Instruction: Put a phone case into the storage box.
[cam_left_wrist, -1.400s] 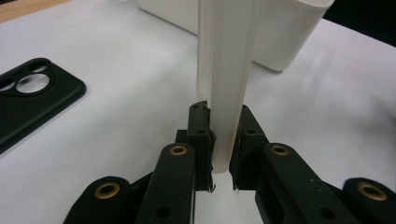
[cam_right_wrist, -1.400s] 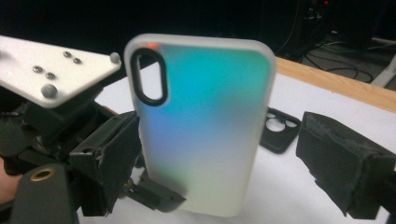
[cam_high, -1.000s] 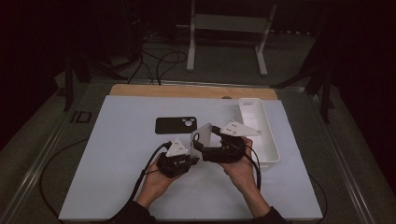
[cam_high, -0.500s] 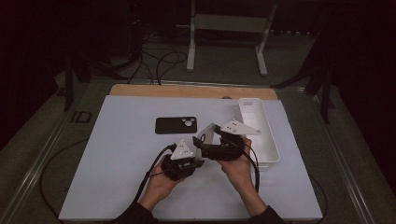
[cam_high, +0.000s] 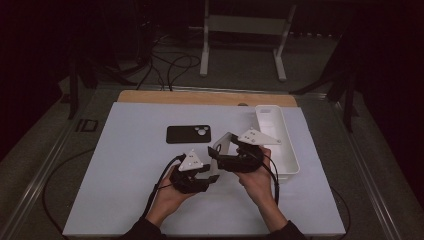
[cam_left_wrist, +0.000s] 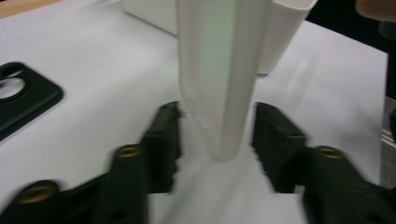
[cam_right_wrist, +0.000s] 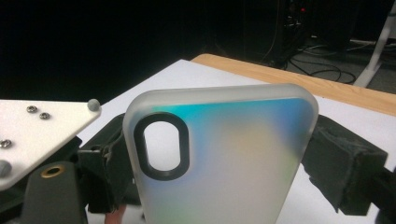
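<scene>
Nearest the table's front edge, at about 6 o'clock, the person's 2 hands hold the grippers close together above the white mat (cam_high: 125, 165). At 7 o'clock of that pair sits the left gripper (cam_high: 212, 176), its jaws apart on either side of the lower end of a translucent phone case (cam_left_wrist: 219, 79), a gap showing on each side in the left gripper view, so they flank it without pressing. Just beyond, at 1 o'clock from it, the right gripper (cam_high: 220, 150) has its padded jaws closed on the case's 2 long edges, holding it off the mat; the right gripper view shows its frosted back and oval camera opening. Farther out, at 11 o'clock, a black phone case (cam_high: 189, 134) lies flat on the mat. At 2 o'clock stands a long white tray (cam_high: 287, 150), its length running away from the person.
</scene>
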